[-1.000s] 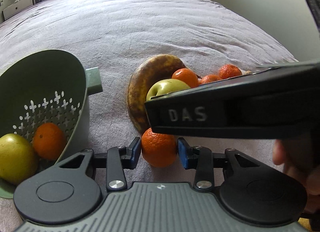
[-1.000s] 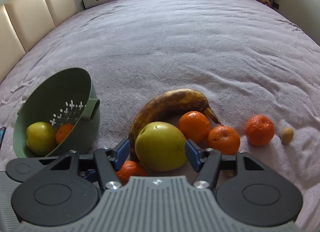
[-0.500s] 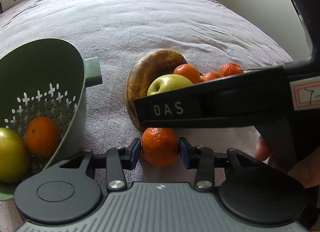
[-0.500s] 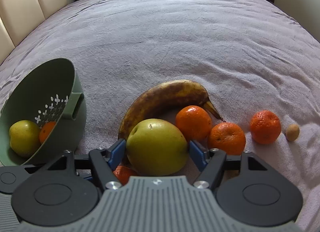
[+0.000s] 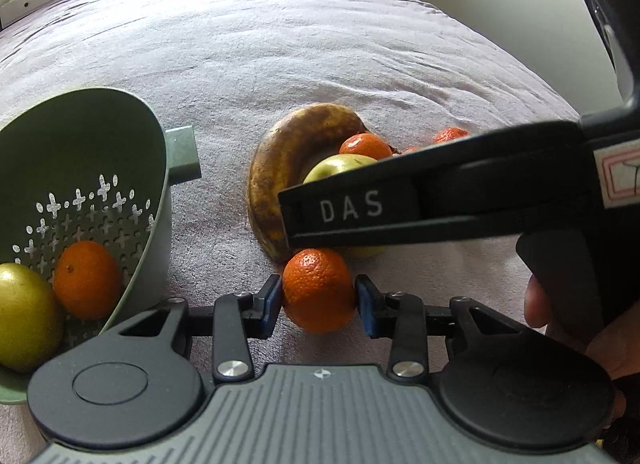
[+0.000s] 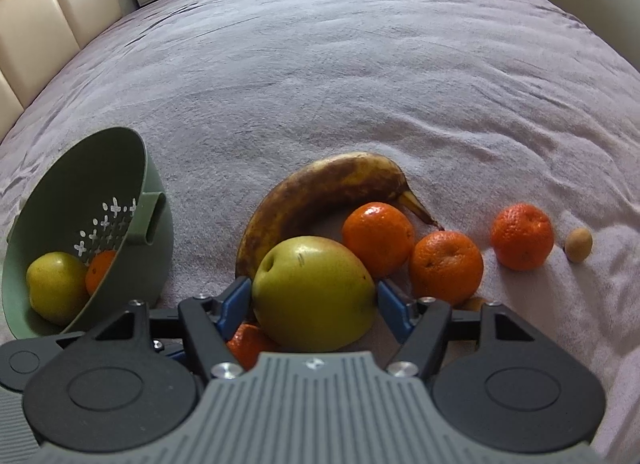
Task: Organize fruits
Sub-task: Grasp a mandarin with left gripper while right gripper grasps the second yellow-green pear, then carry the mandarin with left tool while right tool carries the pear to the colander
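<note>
Left gripper (image 5: 316, 302): jaws set narrow, blue pads pressed on both sides of a mandarin (image 5: 317, 290). The fruit is bright orange with pitted skin and sits low, touching or just above the cover.

Right gripper (image 6: 314, 300): jaws set wider around a yellow-green apple (image 6: 314, 290). The left pad touches the apple's side; the right pad stands at its edge, and contact there cannot be confirmed. The apple shows a stem dimple and a short dark scratch on top.

Near the apple, far side: an overripe banana (image 6: 320, 191), heavily browned, curving round it. To the right lie two mandarins touching each other (image 6: 378, 238) (image 6: 446, 266), a third mandarin (image 6: 522, 236) apart from them, and a small tan nut-like fruit (image 6: 578, 244) farthest right. All lie on a mauve bed cover (image 6: 320, 75).

At left, a green colander (image 6: 148, 191), tilted, mouth toward the cameras, holding a second yellow-green apple (image 6: 56, 286) and an orange fruit (image 6: 100, 276).

Difference between views: the right wrist view shows the far-right mandarin and the tan fruit in full, plus cream headboard panels (image 6: 36, 19); the held mandarin appears only as an orange sliver under the apple. The left wrist view shows that mandarin's grip clearly, the right gripper's black body marked "DAS" (image 5: 440, 199) crossing the frame and hiding most of the apple, and the person's fingers (image 5: 560, 304) on its handle.
</note>
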